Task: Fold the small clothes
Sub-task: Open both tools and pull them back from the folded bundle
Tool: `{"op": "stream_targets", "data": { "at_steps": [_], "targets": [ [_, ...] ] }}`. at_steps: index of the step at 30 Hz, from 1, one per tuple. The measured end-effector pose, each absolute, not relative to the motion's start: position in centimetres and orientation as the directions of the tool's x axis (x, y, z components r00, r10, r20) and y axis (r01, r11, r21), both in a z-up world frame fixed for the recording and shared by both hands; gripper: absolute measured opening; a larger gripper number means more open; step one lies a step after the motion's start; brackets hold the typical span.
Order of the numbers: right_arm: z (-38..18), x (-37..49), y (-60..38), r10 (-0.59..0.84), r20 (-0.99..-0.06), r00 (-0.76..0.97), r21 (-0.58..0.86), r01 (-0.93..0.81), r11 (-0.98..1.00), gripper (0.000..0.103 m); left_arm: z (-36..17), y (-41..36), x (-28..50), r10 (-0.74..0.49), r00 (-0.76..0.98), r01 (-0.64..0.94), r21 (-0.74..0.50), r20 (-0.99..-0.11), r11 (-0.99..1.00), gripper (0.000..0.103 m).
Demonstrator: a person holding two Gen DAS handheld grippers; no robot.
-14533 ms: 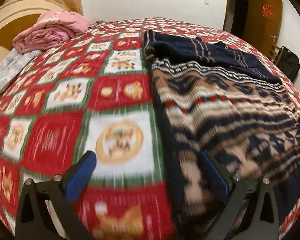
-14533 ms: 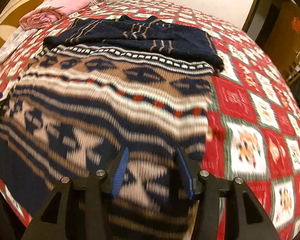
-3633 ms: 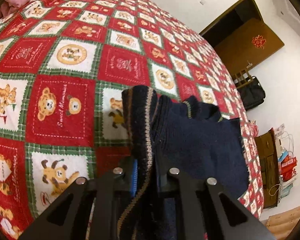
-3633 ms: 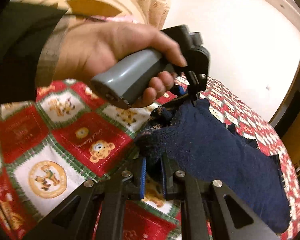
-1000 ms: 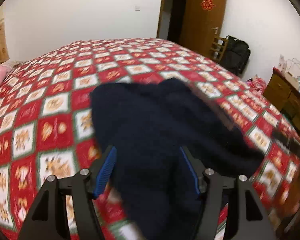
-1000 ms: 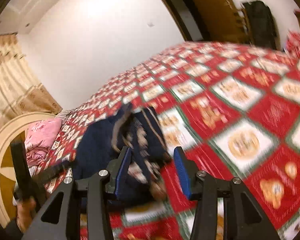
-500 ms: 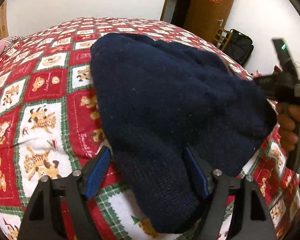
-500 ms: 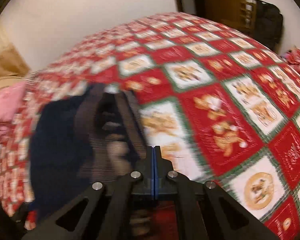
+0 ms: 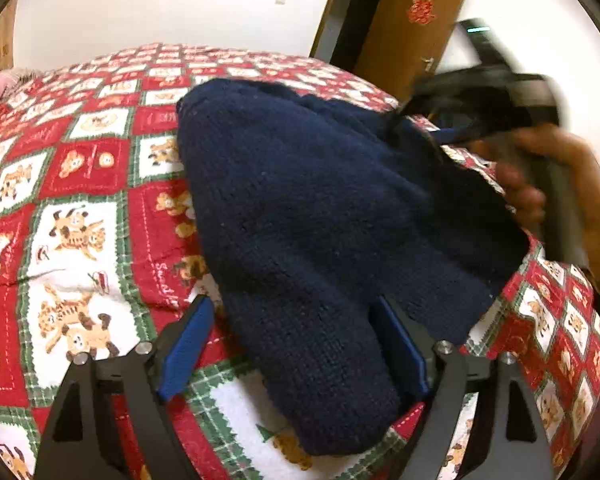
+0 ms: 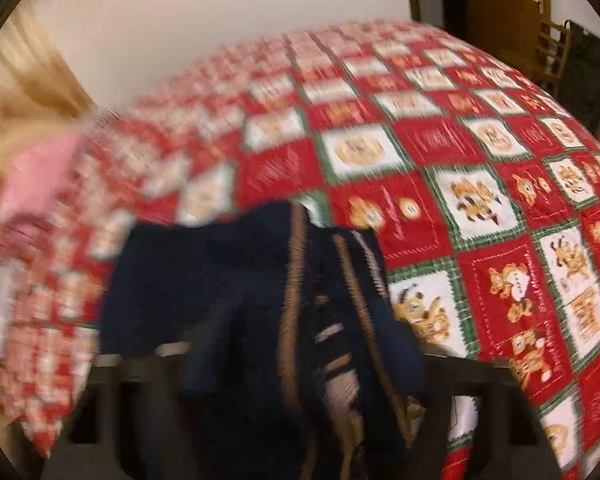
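The sweater (image 9: 320, 208) lay folded into a dark navy bundle on the quilt (image 9: 72, 184), toward the near right of the bed as the left wrist view showed it. Its near end ran down between the blue pads of the left gripper (image 9: 296, 348), whose jaws stood wide apart on either side of the knit without pinching it.

At the far right edge of the bundle, the right hand (image 9: 548, 184) held the right gripper (image 9: 428, 120) against the cloth. That gripper was smeared by motion there, and in the right wrist view (image 10: 300, 392) the striped layers of the sweater (image 10: 260, 320) covered the place where the fingers would be, so I cannot tell whether it was closed on the knit or merely touching it. A pink heap (image 10: 32, 184) sat at the far left of the bed, well apart from the work.

The fold looked close to done, with only tidying left. The main risk, as I judged it, lay at the right edge: if that gripper had a layer caught and drew away quickly, it would drag the top layer off and open the bundle again. The thick, springy knit could also unroll by itself once nothing pressed on it. The bundle sat near the right side of the bed, so a hard tug that way might slide part of it over the edge.
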State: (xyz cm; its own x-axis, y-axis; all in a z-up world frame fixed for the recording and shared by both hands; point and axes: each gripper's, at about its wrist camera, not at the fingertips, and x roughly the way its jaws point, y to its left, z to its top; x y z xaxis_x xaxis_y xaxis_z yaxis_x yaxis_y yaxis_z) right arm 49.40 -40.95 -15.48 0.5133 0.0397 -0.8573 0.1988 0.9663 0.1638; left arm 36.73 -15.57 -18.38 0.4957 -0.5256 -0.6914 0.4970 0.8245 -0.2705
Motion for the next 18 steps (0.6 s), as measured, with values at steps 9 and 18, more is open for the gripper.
{"op": "stream_targets", "data": {
  "at_steps": [9,18],
  "targets": [
    [-17.6,49.3,-41.8,-0.118,-0.842,0.526,0.023,0.254,0.967,0.009,-19.0,-16.0,36.8,-0.517,0.46,0.499,-0.272,-0.722,0.823,0.102],
    [-11.7,38.9,-38.6,0.005,-0.71,0.704,0.074,0.067,0.995,0.03,-19.0,-15.8,36.5,-0.51,0.467,0.49,-0.269,-0.722,0.829,0.103]
  ]
}}
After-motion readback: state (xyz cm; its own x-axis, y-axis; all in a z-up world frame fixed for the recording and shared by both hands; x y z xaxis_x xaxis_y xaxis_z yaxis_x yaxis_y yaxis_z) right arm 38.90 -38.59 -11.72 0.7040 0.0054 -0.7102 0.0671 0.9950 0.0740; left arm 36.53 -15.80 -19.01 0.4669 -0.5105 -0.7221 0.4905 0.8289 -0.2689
